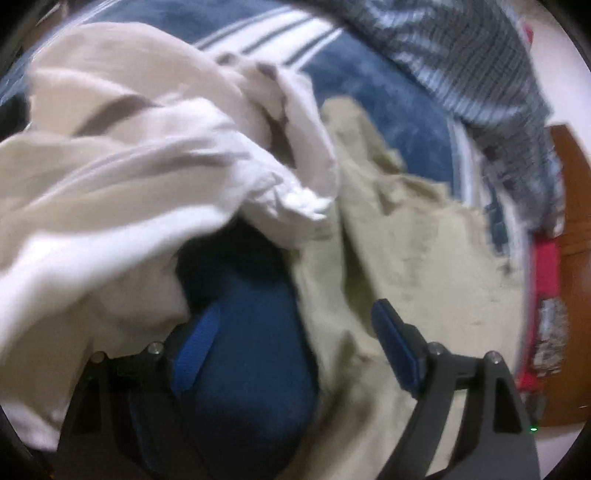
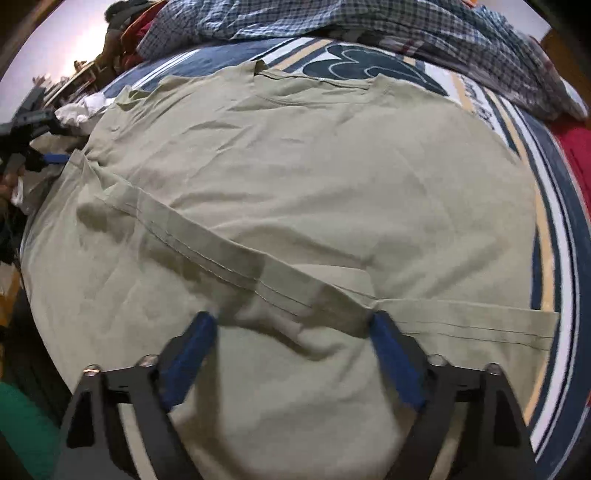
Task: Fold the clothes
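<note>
A khaki green T-shirt [image 2: 295, 192] lies spread flat on the blue blanket [image 2: 569, 258], with a stitched hem folded across its lower part. My right gripper [image 2: 291, 321] is open just above that hem, with nothing between its blue fingers [image 2: 391, 350]. My left gripper [image 1: 295, 314] is open at the shirt's edge [image 1: 406, 266], next to a heap of white and cream clothes [image 1: 129, 166]. The left gripper also shows in the right wrist view [image 2: 55, 158] at the shirt's far left side.
A plaid shirt [image 2: 332, 22] lies bunched along the far edge of the bed. Red fabric [image 2: 580, 155] sits at the right. A wooden piece of furniture [image 1: 576, 258] stands at the right in the left wrist view.
</note>
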`<state>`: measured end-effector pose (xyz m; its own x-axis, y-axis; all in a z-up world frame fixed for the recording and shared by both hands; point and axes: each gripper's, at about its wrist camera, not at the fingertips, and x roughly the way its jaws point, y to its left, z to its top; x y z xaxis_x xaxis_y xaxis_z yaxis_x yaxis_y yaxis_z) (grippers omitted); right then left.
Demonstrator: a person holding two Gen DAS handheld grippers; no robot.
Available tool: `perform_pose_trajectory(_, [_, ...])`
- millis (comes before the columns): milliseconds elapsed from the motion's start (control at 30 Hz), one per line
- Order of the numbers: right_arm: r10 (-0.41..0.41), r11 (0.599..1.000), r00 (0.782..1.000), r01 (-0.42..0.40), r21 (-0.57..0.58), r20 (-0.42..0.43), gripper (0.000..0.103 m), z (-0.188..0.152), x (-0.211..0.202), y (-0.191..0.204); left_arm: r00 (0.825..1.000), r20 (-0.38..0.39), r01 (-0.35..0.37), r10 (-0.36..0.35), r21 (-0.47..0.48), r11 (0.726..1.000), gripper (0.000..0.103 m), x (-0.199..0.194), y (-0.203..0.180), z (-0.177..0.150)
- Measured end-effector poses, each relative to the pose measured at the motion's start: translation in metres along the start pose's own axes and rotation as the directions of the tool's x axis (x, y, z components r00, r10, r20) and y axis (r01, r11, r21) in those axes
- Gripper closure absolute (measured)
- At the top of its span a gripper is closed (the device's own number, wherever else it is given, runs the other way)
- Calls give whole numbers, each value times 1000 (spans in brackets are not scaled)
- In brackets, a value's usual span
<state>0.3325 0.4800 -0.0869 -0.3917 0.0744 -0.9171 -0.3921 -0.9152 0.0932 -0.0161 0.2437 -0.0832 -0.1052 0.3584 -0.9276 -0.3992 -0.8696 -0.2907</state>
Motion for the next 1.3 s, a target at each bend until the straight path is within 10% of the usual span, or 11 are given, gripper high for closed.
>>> perform_pose_trajectory(100, [3,1000,1000,-3,3,4,3,-1,2,0,996,48,-70,69,11,997,12,19,-14,5])
perform_pose_trajectory(200, [6,1000,1000,-6,-2,19,2,-5,-1,-1,985,168,49,-44,-24,999,23,13,-14,4])
perform_pose_trajectory(333, [-3,1000,1000,3,-15,16,1,-6,-1,3,964,203,191,-172,-76,979,94,12,-8,-1])
perform_pose_trajectory(600, [8,1000,1000,-9,11,28,1,-5,-2,1,918,317,248,-237,6,969,97,-45,-27,-9])
perform_pose_trajectory(700, [22,999,999,-24,39,38,1,-4,-3,-2,911,329,177,-248,230,957,97,-73,-84,-22])
perform_pose_trajectory(767, [38,997,998,-41,58,49,1,-5,-4,-5,931,304,52,-200,434,900,97,-75,-141,-44])
perform_pose_trajectory(933, [89,988,993,-97,117,78,1,-5,-11,-14,983,183,-156,20,770,618,92,-7,-241,-135])
perform_pose_trajectory(1133, [128,943,976,-174,283,174,1,-13,-47,-61,973,180,-231,148,662,713,49,25,-189,-142])
perform_pose_trajectory(1200, [68,932,978,-133,337,197,1,-16,-60,-90,948,248,-314,198,643,698,49,22,-169,-145])
perform_pose_trajectory(1300, [-21,903,974,-77,423,223,1,-19,-76,-142,961,227,-268,161,598,756,45,18,-156,-143])
